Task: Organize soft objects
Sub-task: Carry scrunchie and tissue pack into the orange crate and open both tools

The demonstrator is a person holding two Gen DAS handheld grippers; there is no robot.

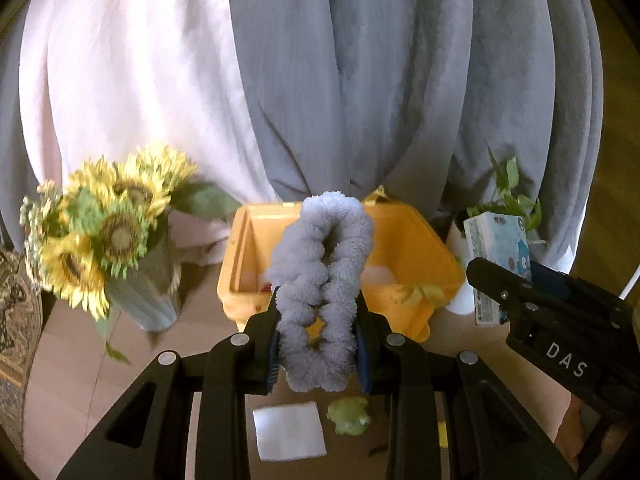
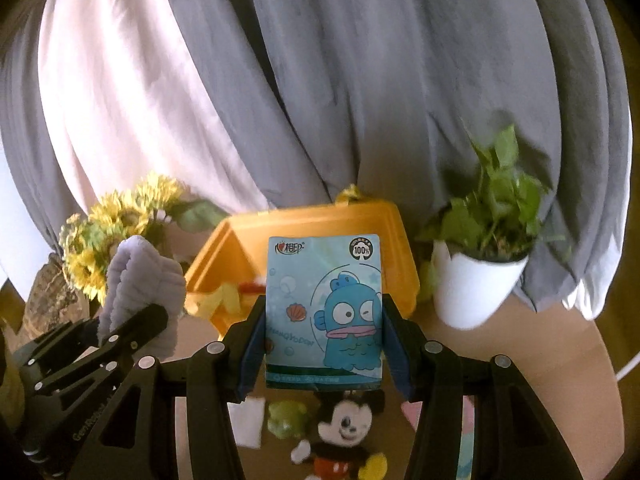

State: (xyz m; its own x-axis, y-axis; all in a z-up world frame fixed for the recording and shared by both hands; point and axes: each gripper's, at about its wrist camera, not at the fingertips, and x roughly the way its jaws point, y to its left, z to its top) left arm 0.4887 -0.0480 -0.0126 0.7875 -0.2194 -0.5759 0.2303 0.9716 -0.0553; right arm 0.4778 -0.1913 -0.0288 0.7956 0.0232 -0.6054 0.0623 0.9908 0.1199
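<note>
Left gripper (image 1: 318, 336) clamps a fluffy grey twisted hair band (image 1: 320, 284); right gripper (image 2: 322, 350) clamps a blue cartoon-fish tissue pack (image 2: 324, 312), upright before the yellow bin (image 2: 312, 220).

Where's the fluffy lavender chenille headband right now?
The fluffy lavender chenille headband is clamped upright in the left gripper, raised in front of the open yellow plastic bin, sunflower bouquet to its left.

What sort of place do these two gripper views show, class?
Probably a room in a home: long grey and white curtains hang behind a brown tabletop that bears a vase of yellow artificial sunflowers, a green houseplant in a white pot and an open yellow plastic storage box.
</note>
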